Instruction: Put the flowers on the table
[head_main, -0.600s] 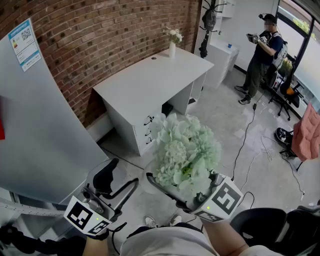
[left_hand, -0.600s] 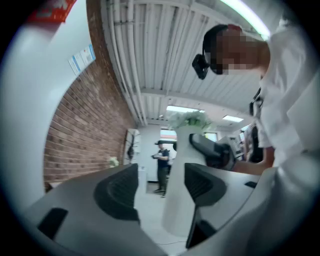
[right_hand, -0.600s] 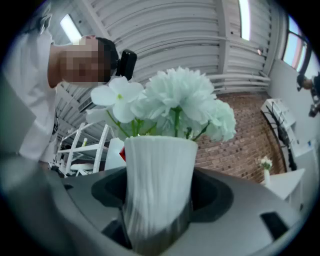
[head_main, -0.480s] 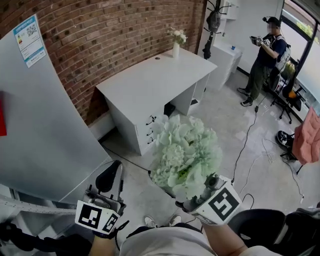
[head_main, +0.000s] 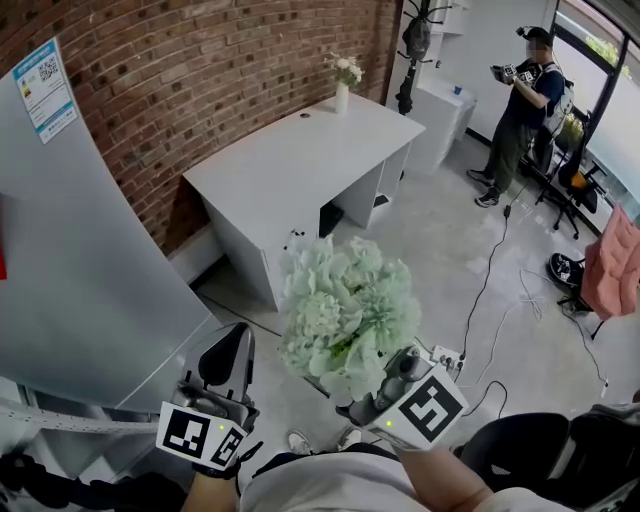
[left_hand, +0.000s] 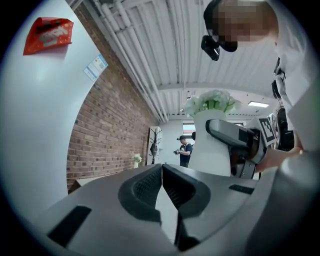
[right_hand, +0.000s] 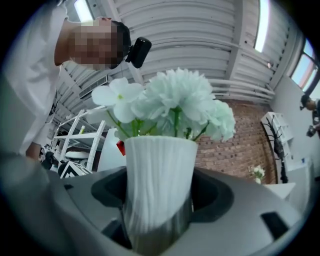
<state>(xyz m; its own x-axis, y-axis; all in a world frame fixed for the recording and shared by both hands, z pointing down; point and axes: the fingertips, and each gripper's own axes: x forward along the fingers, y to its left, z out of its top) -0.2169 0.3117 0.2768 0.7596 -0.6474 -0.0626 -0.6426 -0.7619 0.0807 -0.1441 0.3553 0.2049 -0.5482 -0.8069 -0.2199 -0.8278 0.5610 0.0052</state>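
Observation:
A bunch of pale green-white flowers (head_main: 348, 312) stands in a ribbed white vase (right_hand: 157, 185), carried upright in the air low in the head view. My right gripper (head_main: 385, 385) is shut on the vase, its jaws pressed wide against both sides (right_hand: 159, 207). My left gripper (head_main: 228, 362) hangs at lower left, shut, with nothing between its touching pads (left_hand: 161, 187). The white table (head_main: 300, 160) stands ahead against the brick wall, well beyond the flowers.
A small vase of white flowers (head_main: 344, 82) stands at the table's far corner. A grey panel (head_main: 70, 270) is close on the left. Another person (head_main: 520, 115) stands at the far right near chairs, with cables (head_main: 490, 290) across the floor.
The flowers and my right gripper have shifted slightly left and down in the view. The left gripper has risen a little and its jaws have closed.

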